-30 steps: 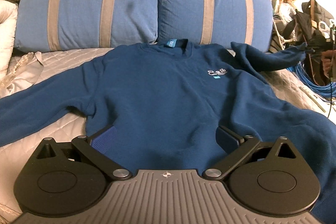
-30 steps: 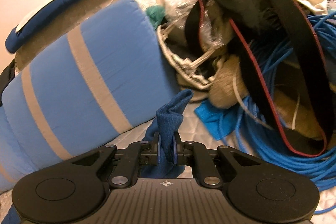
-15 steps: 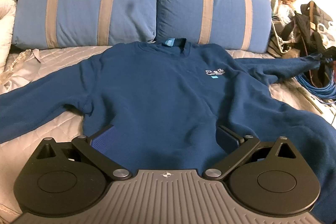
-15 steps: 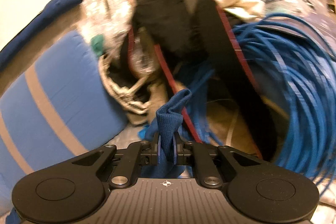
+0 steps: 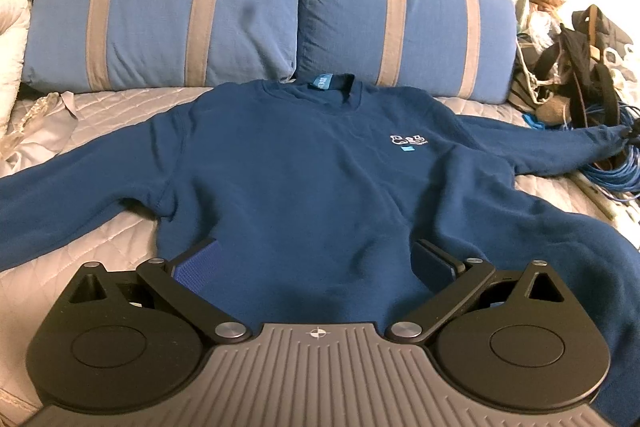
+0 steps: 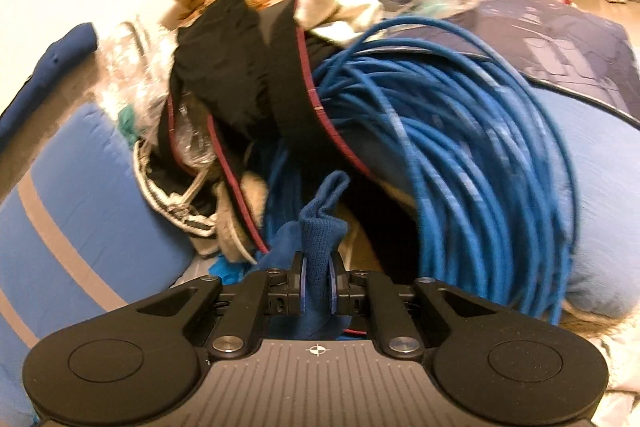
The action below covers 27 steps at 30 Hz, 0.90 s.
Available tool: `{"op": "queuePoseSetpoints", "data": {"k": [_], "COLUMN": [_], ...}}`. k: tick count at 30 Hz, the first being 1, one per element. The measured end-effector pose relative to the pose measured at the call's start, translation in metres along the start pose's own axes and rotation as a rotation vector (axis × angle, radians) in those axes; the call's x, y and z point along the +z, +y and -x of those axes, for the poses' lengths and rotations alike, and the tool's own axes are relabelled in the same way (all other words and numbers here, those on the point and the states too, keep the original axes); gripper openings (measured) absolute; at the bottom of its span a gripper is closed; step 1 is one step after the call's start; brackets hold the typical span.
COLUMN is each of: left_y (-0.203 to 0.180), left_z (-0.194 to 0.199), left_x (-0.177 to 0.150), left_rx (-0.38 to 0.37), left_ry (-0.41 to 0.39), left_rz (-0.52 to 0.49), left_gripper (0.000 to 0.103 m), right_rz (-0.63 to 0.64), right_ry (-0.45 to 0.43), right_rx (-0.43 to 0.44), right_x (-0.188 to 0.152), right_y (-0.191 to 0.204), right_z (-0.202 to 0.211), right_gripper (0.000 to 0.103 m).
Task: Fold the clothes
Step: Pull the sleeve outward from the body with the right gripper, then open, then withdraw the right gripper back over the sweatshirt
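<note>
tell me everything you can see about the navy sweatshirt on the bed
The navy sweatshirt is a soft knit crewneck with a light blue neck tag and a small white chest logo. It lies front up on the quilted bedspread, collar toward the striped pillows, both sleeves spread outward. The right tool is shut on one ribbed cuff, holding that sleeve out near the blue cable coil. The open left tool sits at its hem.

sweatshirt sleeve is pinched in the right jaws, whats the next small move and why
Probably carry the cuff inward across the chest. The right gripper has it clamped, the sleeve is stretched straight out toward the blue cable coil, and the sweatshirt lies flat, so folding the sleeve in looks ready. The left gripper is open over the hem.
</note>
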<state>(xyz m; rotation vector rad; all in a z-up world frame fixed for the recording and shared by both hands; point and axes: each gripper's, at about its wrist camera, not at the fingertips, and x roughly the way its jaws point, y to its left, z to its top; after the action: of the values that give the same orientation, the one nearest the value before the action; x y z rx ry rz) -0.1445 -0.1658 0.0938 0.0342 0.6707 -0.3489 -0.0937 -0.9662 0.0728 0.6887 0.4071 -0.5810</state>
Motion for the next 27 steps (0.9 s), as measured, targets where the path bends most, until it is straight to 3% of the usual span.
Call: {"op": "queuePoseSetpoints", "data": {"k": [11, 16, 18, 20, 27], "left_y": [0.0, -0.001, -0.002, -0.002, 0.0], "left_z": [-0.001, 0.0, 0.0, 0.0, 0.0], "left_x": [0.001, 0.0, 0.0, 0.0, 0.0], "left_rx": [-0.004, -0.006, -0.008, -0.011, -0.012], "left_ry": [0.003, 0.001, 0.001, 0.001, 0.001], "left_rz": [0.004, 0.007, 0.008, 0.01, 0.012], "left_gripper": [0.103, 0.103, 0.103, 0.103, 0.103], "right_rz": [0.013, 0.066, 0.082, 0.101, 0.213], "right_ry": [0.01, -0.032, -0.047, -0.061, -0.01], "right_rx": [-0.028, -0.081, -0.088, -0.083, 0.001], "right_x": [-0.005, -0.006, -0.005, -0.006, -0.031], "right_y": [-0.013, -0.005, 0.0, 0.005, 0.046], "right_z": [0.008, 0.015, 0.019, 0.023, 0.017], "right_gripper": [0.014, 0.026, 0.043, 0.053, 0.061]}}
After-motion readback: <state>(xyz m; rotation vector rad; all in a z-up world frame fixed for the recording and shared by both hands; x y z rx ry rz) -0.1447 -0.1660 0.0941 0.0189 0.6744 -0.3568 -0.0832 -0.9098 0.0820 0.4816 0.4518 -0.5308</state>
